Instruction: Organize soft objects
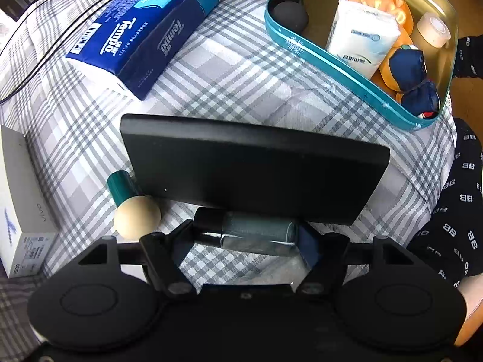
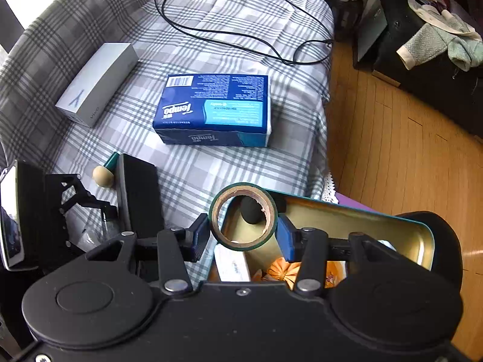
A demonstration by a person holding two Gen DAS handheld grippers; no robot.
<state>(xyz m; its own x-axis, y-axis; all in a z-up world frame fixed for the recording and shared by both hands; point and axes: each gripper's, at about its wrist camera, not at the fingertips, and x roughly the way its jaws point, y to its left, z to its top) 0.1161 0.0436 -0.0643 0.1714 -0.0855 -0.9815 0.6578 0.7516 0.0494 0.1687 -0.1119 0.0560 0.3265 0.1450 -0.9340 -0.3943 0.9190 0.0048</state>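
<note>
My left gripper (image 1: 246, 235) is shut on a small glass bottle with a black cap (image 1: 253, 233), held sideways just above the checked cloth, behind a black slab (image 1: 253, 172). My right gripper (image 2: 243, 238) is shut on a roll of green tape (image 2: 243, 215), held over the near end of the teal tin (image 2: 356, 214). The tin (image 1: 332, 57) holds a white tissue pack (image 1: 360, 37), an orange plush toy (image 1: 401, 69), a black sponge (image 1: 289, 12) and a pale tape roll (image 1: 434, 28). A blue Tempo tissue pack (image 2: 212, 108) lies on the cloth.
A green-handled brush with a beige sponge head (image 1: 132, 208) lies left of the black slab. A grey phone box (image 2: 96, 83) and a black cable (image 2: 241, 21) lie further back. The bed edge drops to a wood floor (image 2: 392, 150) on the right.
</note>
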